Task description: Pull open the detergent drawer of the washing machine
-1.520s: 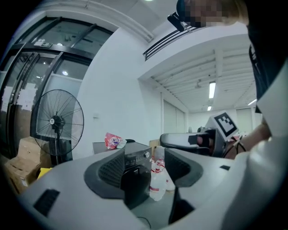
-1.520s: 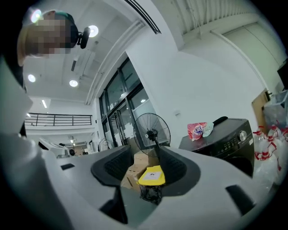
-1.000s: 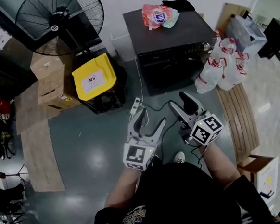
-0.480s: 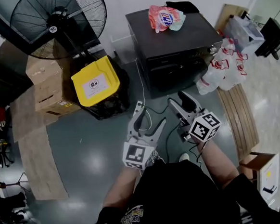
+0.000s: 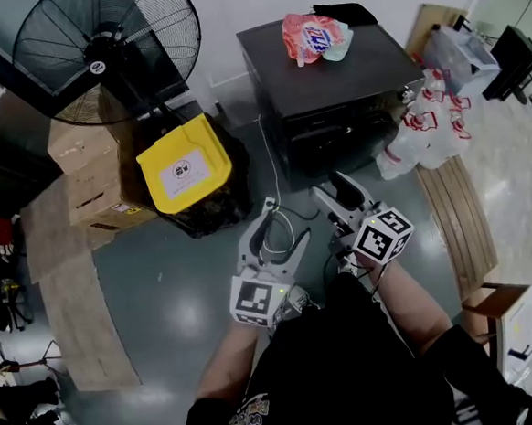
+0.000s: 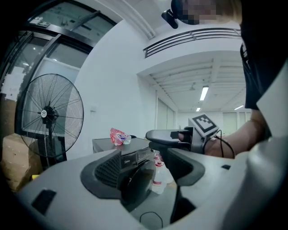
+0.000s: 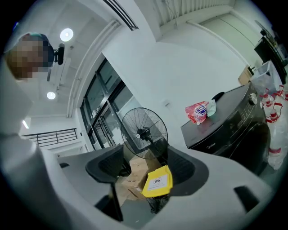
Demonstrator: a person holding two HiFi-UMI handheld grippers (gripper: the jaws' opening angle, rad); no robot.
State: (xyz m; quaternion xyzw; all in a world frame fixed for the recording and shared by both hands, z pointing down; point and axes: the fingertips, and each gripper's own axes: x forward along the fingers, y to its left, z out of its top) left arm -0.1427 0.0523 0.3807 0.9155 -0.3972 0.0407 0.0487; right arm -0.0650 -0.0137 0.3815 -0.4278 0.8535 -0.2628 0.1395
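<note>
Short of the washer [image 5: 329, 83], both grippers are held clear of it, jaws apart.
Left gripper [image 5: 281, 229] is empty; right gripper [image 5: 333, 186], also empty, has just been opening its jaws. Washer stands against the wall; its drawer cannot be made out.

grey left tool [image 5: 285, 226] and right tool [image 5: 335, 187], each carrying a black-and-white marker cube [image 5: 257, 299]. black short-sleeved shirt [image 5: 342, 366], small print low on it.
</note>
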